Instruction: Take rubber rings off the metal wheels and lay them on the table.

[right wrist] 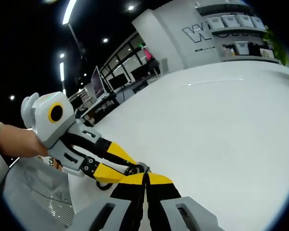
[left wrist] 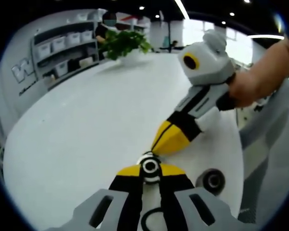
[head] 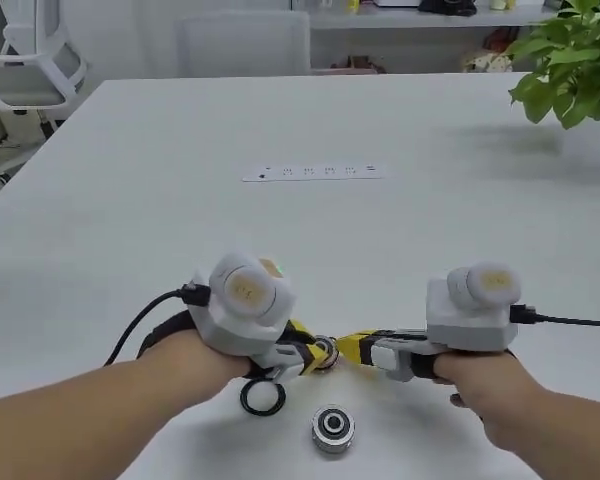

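The left gripper point(head: 315, 357) clamps a metal wheel point(head: 323, 352) over the near table point(head: 180, 200) in the head view, its own view has the right gripper point(left wrist: 159, 146) at the rim, jaws pressed together in the right gripper view, so a skewed pull may pop the wheel free.

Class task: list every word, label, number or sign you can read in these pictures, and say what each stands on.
"W": big first letter of a wall sign; the rest is too blurred to read.
White strip on the table: small marks, too small to read.
Shelf bins: labels, if any, too small to read.
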The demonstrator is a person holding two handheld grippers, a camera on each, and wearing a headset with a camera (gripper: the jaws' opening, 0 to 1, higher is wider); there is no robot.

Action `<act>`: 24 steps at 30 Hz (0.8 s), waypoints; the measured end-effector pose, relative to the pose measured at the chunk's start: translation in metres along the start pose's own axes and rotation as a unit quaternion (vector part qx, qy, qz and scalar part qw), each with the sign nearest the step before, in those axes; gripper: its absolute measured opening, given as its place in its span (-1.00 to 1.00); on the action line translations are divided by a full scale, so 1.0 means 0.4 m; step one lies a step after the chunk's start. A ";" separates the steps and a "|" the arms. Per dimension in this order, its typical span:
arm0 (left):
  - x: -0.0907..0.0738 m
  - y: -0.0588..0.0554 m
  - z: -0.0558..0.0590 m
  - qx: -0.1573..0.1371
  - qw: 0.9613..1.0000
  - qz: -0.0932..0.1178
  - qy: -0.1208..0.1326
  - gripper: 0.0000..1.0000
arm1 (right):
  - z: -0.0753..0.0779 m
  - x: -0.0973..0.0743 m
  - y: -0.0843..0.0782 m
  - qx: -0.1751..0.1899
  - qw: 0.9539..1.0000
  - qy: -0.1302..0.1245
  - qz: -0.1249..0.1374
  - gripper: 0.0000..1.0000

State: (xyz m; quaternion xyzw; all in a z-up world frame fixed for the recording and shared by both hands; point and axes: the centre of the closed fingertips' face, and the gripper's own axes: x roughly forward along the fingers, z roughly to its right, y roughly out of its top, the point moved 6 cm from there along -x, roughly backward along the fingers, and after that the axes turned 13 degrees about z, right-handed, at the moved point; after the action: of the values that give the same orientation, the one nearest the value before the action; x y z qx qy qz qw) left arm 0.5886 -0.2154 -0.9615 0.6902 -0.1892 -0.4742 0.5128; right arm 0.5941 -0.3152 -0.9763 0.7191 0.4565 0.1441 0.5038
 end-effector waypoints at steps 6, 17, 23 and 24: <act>0.000 0.000 0.001 0.001 1.000 -0.001 0.003 -0.76 | -0.008 -0.001 0.002 -0.008 1.000 0.003 -0.002 -1.00; 0.001 -0.001 0.003 0.005 1.000 -0.002 0.005 -0.76 | -0.056 0.010 0.002 -0.008 0.999 0.047 -0.001 -1.00; 0.001 -0.002 0.005 0.002 1.000 0.002 0.008 -0.76 | -0.070 0.020 0.024 -0.013 0.998 0.057 0.011 -1.00; 0.000 -0.002 0.005 0.002 1.000 0.002 0.008 -0.76 | -0.068 0.017 0.020 -0.002 0.998 0.055 0.016 -1.00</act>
State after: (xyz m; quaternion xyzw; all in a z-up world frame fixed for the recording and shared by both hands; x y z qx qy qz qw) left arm 0.5867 -0.2163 -0.9623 0.6945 -0.1874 -0.4671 0.5143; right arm 0.5836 -0.2942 -0.9589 0.7162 0.4717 0.1923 0.4770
